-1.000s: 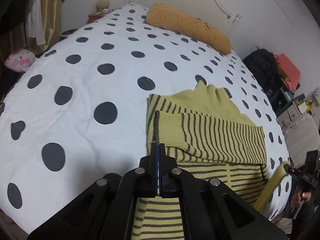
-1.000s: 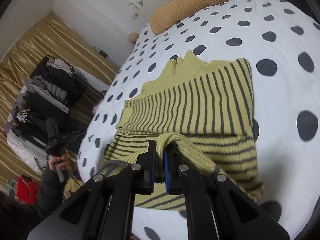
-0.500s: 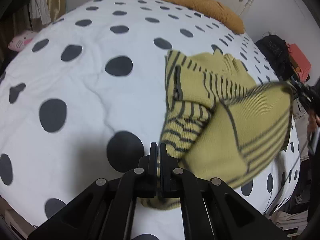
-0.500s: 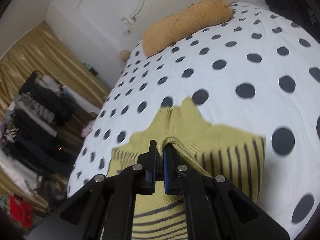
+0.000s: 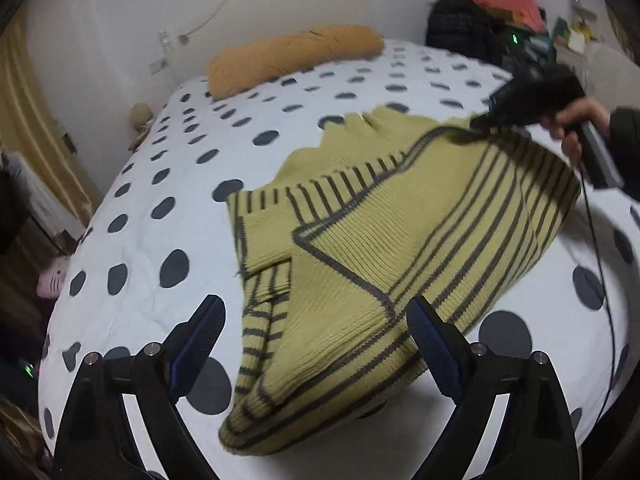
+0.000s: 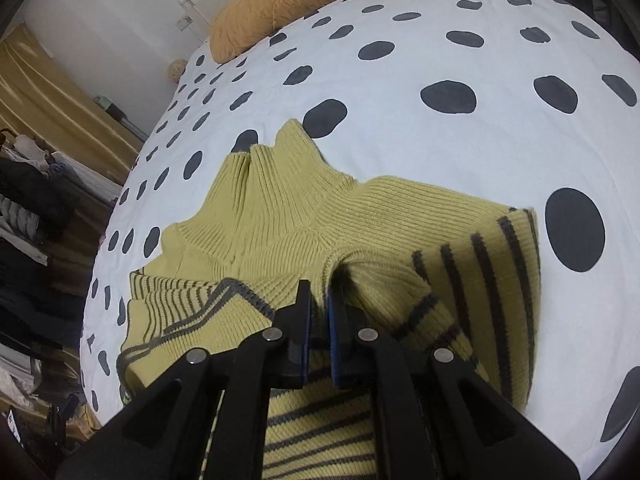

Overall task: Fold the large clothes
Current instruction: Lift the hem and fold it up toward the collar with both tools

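Left wrist: left gripper [image 5: 316, 334] just opened wide (sweater [image 5: 400, 248] released); right gripper [image 6: 319, 312] clamps sweater.

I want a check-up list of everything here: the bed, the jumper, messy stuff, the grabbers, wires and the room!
Surface: white bedspread with dark polka dots, bare around the jumper.
Job's things: yellow-green knitted jumper with dark stripes, lower part folded up toward the collar, one corner lifted off the bed.
Clutter: long orange pillow at the bed's head; pink plush toy beside the bed.
Grippers: left hand-held gripper open, jaws just opened, not gripping the jumper below them; right hand-held gripper shut on the jumper's fold.
Cables: black cable hanging from the right hand.
Surroundings: gold curtain, dark clothes pile, black bag.
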Motion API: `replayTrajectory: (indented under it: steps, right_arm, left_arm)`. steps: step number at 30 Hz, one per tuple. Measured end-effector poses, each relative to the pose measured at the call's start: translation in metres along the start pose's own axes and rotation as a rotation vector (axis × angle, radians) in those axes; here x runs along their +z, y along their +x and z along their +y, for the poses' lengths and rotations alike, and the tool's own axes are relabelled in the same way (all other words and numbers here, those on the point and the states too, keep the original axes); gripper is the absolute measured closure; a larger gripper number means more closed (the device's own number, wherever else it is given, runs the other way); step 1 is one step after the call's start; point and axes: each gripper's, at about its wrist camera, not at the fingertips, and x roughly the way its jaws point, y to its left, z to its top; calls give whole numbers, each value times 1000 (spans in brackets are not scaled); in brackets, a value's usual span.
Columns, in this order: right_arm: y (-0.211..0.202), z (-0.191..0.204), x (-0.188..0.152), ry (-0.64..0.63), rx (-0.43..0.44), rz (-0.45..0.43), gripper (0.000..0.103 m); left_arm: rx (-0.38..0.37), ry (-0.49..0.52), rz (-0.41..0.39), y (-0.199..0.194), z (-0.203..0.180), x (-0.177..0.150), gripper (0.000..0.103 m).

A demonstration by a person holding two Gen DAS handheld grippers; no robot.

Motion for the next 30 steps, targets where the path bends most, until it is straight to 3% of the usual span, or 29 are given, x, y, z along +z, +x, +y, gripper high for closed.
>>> replayTrajectory:
  steps: [3, 5, 6, 7, 8, 9, 10, 16, 23, 29, 30]
  right_arm:
    - [-4, -4, -1, 26, 10, -6, 95]
    - [-3, -6, 0, 45, 16, -9, 95]
    - [-2, -6, 1, 50, 17, -7, 95]
    - [-3, -7, 0, 51, 18, -6, 95]
    - [-3, -8, 0, 53, 16, -5, 95]
    - [-3, -9, -1, 57, 18, -4, 95]
    - [-3, -9, -1, 60, 20, -4, 95]
    - [-4, -10, -4, 66, 35, -21, 96]
    - [-35, -13, 8, 53, 54, -115, 98]
    - [-79, -39, 29, 111, 45, -235, 99]
    - [-84, -43, 31, 115, 28, -259, 103]
  left_arm:
    - [-91, 12, 95, 28, -1, -1, 11]
    - [-92, 17, 99, 36, 1, -3, 12]
    - [-67, 21, 107, 42, 4, -3, 20]
    - [-57, 11, 119, 47, 11, -3, 42]
    - [-70, -20, 144, 53, 20, -2, 57]
    - [-96, -65, 181, 61, 32, -2, 89]
    - [-115, -102, 212, 68, 42, -3, 94]
    - [-133, -182, 171, 68, 74, 2, 95]
    - [-133, -336, 33, 69, 135, 62, 95]
    - [-155, -368, -51, 95, 145, 116, 95]
    - [-149, -374, -51, 102, 145, 123, 95]
